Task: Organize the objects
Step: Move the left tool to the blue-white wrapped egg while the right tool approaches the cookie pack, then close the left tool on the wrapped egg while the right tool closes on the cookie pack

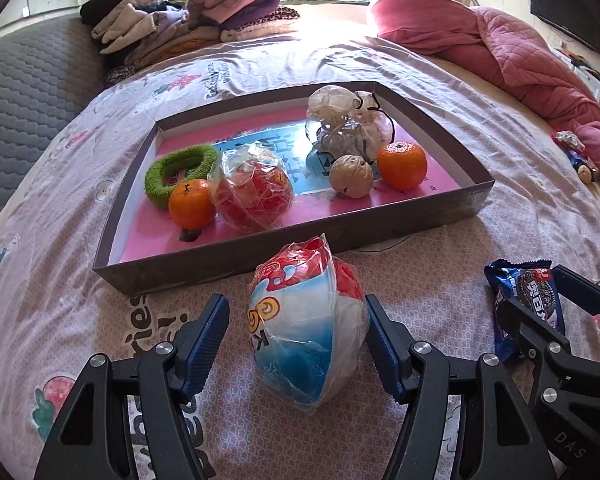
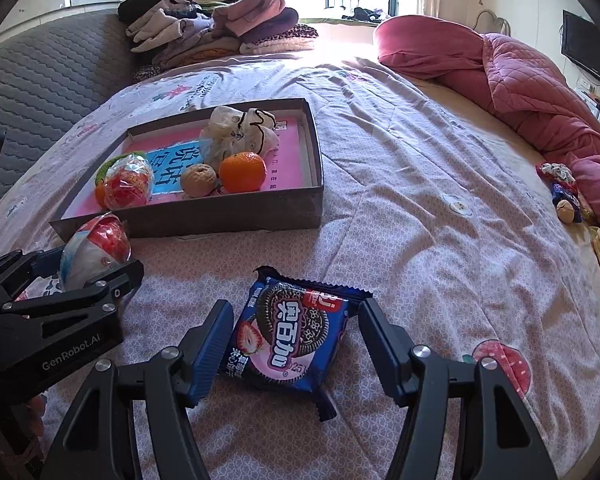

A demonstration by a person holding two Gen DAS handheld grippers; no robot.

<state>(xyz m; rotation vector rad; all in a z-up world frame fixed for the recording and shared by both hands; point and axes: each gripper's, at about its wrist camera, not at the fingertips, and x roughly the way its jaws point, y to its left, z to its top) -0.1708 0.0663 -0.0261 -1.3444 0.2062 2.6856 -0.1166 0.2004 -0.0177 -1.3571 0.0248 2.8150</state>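
Note:
A shallow dark box (image 1: 284,256) with a pink floor lies on the bed; it also shows in the right wrist view (image 2: 228,216). It holds two oranges (image 1: 401,165), a walnut (image 1: 350,176), a green scrunchie (image 1: 172,168), a wrapped red snack (image 1: 256,192) and a clear bag (image 1: 344,120). My left gripper (image 1: 296,344) is open around a red, white and blue wrapped snack (image 1: 304,328) on the sheet; the right pad touches it. My right gripper (image 2: 296,344) is open around a blue Oreo packet (image 2: 292,336), also in the left wrist view (image 1: 528,308).
Folded clothes (image 1: 188,20) are piled at the far end of the bed. A red quilt (image 1: 500,44) lies along the right side. Small items (image 2: 564,196) sit near the right edge. A grey padded headboard (image 1: 24,112) runs along the left.

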